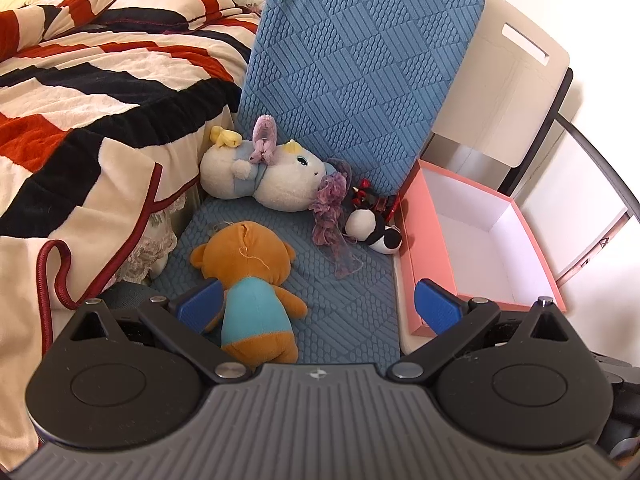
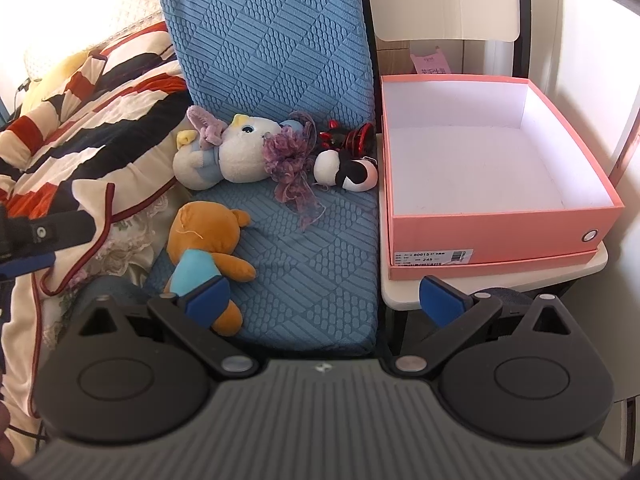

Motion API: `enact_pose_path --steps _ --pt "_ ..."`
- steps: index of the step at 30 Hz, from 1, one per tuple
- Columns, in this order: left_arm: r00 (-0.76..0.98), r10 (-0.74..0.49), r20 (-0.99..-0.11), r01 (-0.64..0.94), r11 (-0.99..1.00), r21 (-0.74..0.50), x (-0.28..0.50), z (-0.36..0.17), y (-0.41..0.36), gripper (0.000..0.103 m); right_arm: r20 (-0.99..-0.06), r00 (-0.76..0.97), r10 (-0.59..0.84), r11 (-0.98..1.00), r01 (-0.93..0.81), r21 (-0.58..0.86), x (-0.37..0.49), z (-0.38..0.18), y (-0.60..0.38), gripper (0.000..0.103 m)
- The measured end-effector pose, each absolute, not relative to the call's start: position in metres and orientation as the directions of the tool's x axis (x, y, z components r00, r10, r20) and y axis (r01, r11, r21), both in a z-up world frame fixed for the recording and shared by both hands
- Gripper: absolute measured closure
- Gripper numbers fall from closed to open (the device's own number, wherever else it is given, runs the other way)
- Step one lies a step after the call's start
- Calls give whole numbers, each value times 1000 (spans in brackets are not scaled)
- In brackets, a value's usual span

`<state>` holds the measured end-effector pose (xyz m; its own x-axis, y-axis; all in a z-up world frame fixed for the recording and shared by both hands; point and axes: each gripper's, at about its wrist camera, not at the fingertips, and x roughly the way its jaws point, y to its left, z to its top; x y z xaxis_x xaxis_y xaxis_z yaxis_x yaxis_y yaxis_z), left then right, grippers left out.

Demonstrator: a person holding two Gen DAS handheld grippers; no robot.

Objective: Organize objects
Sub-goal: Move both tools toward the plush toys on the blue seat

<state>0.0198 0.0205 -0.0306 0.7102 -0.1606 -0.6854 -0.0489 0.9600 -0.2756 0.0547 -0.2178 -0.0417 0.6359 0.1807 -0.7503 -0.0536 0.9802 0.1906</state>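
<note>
On a blue cushioned chair seat [image 1: 344, 300] lie a brown teddy bear in a blue shirt [image 1: 250, 280], a white plush with purple ears [image 1: 260, 174], a purple ribbon flower [image 1: 330, 204] and a small black-and-white plush [image 1: 374, 230] by a red shiny trinket [image 1: 374, 198]. An empty pink box [image 1: 480, 240] stands to the right. My left gripper [image 1: 320, 306] is open, hovering over the bear's lower body. In the right wrist view the bear [image 2: 204, 248], white plush [image 2: 232, 154] and box [image 2: 492, 168] show. My right gripper [image 2: 326, 298] is open above the seat's front.
A red, black and cream striped blanket [image 1: 80, 120] covers the bed to the left. The box rests on a white stool [image 2: 496, 280]. A white chair back [image 1: 504, 92] and the blue backrest [image 1: 352, 68] stand behind. The left gripper's finger [image 2: 28, 264] shows at the right wrist view's left edge.
</note>
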Motion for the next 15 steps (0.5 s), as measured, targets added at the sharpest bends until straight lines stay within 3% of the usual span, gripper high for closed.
enact_pose_path --steps 15 --pt "685 -138 -715 -89 959 -270 31 -53 30 0 -760 615 211 977 -101 190 72 -60 -210 0"
